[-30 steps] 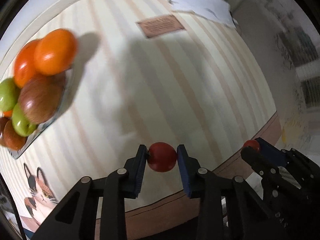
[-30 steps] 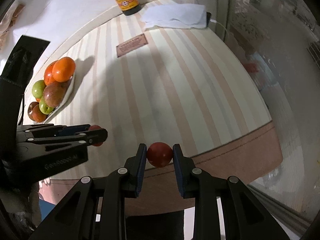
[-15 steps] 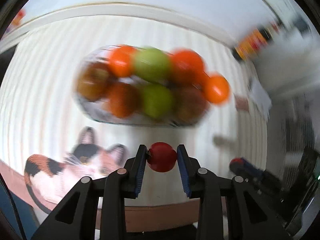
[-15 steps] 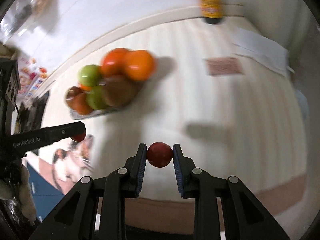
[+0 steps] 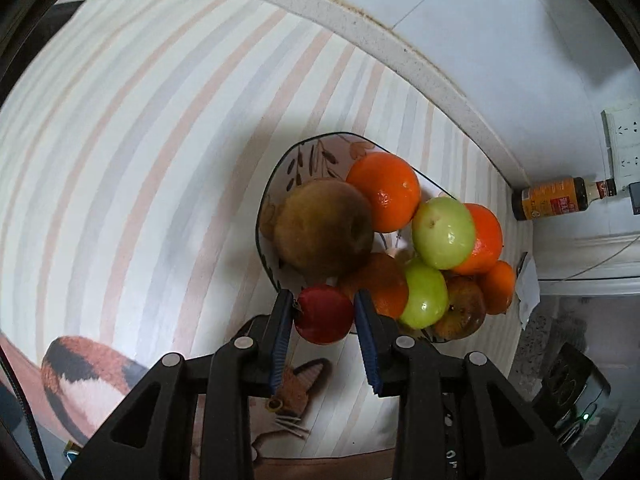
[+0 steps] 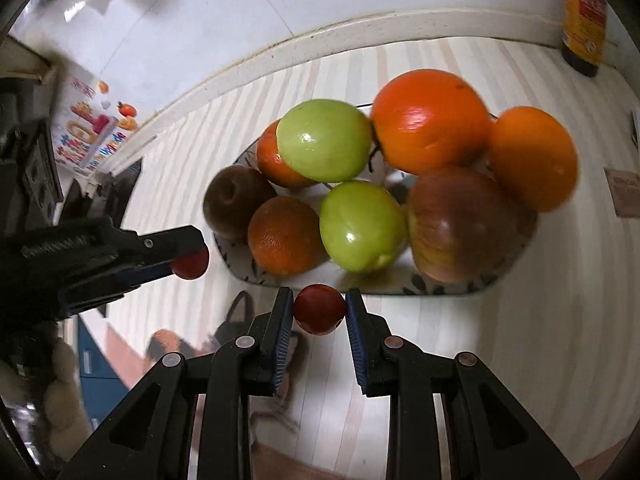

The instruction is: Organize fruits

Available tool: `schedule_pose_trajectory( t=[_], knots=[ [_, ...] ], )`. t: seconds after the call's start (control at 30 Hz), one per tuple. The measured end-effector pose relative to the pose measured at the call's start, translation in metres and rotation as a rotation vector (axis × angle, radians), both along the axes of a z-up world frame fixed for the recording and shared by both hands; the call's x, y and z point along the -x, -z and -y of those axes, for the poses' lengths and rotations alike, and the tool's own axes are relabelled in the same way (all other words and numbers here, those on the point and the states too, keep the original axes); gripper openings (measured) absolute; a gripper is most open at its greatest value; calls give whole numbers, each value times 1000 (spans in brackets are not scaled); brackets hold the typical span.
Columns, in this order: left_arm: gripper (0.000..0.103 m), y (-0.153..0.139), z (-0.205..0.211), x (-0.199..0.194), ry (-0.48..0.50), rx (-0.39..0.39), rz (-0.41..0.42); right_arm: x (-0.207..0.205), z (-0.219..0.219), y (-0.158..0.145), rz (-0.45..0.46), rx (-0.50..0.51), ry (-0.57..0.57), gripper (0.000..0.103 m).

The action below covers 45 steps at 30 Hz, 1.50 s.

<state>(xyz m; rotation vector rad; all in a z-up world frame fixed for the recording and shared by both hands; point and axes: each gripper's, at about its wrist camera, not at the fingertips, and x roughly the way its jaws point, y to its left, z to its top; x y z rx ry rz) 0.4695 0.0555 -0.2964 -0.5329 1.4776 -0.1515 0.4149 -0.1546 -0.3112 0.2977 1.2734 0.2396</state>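
Observation:
My left gripper (image 5: 324, 316) is shut on a small red fruit (image 5: 324, 314) and holds it at the near rim of the patterned fruit plate (image 5: 304, 156). The plate is heaped with oranges (image 5: 384, 190), green apples (image 5: 442, 232) and a brown fruit (image 5: 324, 230). My right gripper (image 6: 318, 312) is shut on another small red fruit (image 6: 319, 309), just in front of the same plate (image 6: 256, 276). The left gripper (image 6: 188, 260) shows in the right wrist view at the plate's left side, with its red fruit.
The striped tablecloth (image 5: 140, 160) covers the table, with a cat picture (image 5: 92, 364) near its front edge. A brown sauce bottle (image 5: 560, 198) lies against the back wall, also in the right wrist view (image 6: 582, 16). A white raised ledge (image 5: 360, 28) runs behind the table.
Both grippers have swung from the table's right front part to the fruit plate, each still holding its red fruit. The plate now fills the middle of both views.

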Motion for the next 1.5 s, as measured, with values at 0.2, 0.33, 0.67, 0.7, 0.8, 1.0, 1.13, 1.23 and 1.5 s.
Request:
schedule_pose_trajectory(
  t=[0.2, 0.33, 0.67, 0.7, 0.8, 1.0, 1.13, 1.23, 1.5],
  knots=[
    [29, 12, -2, -3, 8, 48, -45, -4, -15, 6, 33, 45, -7, 29],
    [29, 14, 4, -4, 24, 57, -51, -2, -21, 7, 57, 60, -4, 29],
    [30, 18, 16, -1, 60, -12, -81, 3, -20, 10, 74, 24, 23, 31],
    [31, 17, 17, -1, 61, -15, -78, 3, -19, 9, 74, 19, 27, 37],
    [44, 14, 17, -3, 68, -33, -59, 7, -16, 4, 75, 19, 42, 62],
    [87, -2, 12, -1, 89, -85, -7, 14, -10, -14, 80, 41, 79, 76],
    [92, -23, 9, 11, 132, -213, 64, 21, 3, -36, 75, 159, 108, 92],
    [95, -40, 8, 25, 155, -314, 128, 27, 13, -49, 68, 230, 115, 96],
    [98, -82, 10, 65, 185, -394, 259, 64, 31, -100, 132, 312, 177, 98]
  ],
)
